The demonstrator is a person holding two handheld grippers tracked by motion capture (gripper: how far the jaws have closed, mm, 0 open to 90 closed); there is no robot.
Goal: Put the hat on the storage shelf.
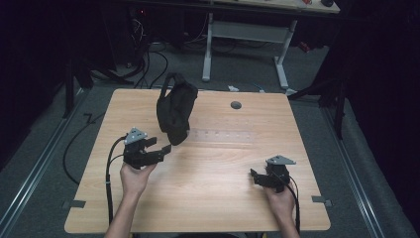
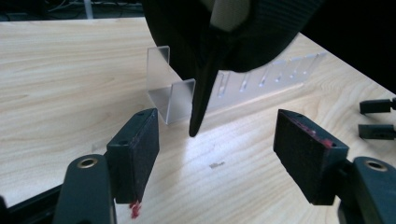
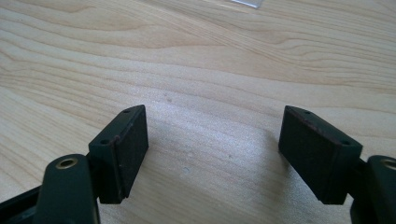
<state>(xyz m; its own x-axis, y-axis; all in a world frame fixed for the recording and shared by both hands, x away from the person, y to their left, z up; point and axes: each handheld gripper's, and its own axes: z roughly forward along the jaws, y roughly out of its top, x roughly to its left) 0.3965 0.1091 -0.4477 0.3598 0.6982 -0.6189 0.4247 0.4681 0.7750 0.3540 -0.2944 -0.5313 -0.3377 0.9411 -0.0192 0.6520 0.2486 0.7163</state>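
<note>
High view: a black bag (image 1: 175,106) stands propped on a clear acrylic rack (image 1: 223,136) toward the far side of the tabletop (image 1: 208,198), its lower tip just beyond the wide-open, empty left tool (image 1: 161,151). The right tool (image 1: 255,177), also open and empty, rests well to the rack's right. The step in hand looks like settling the bag on the rack; next, the left tool would need to close on the bag's hanging edge.

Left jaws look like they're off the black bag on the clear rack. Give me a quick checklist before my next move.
1. Left gripper jaws apart, pressing nothing: ok.
2. Black bag resting on the clear rack unheld: ok; how firmly it sits, cannot tell.
3. Bag's pointed tip hangs between the left jaws, untouched: ok, but withdraw straight.
4. Right gripper jaws open over bare table: ok.
5. Rack square on the table: cannot tell.
</note>
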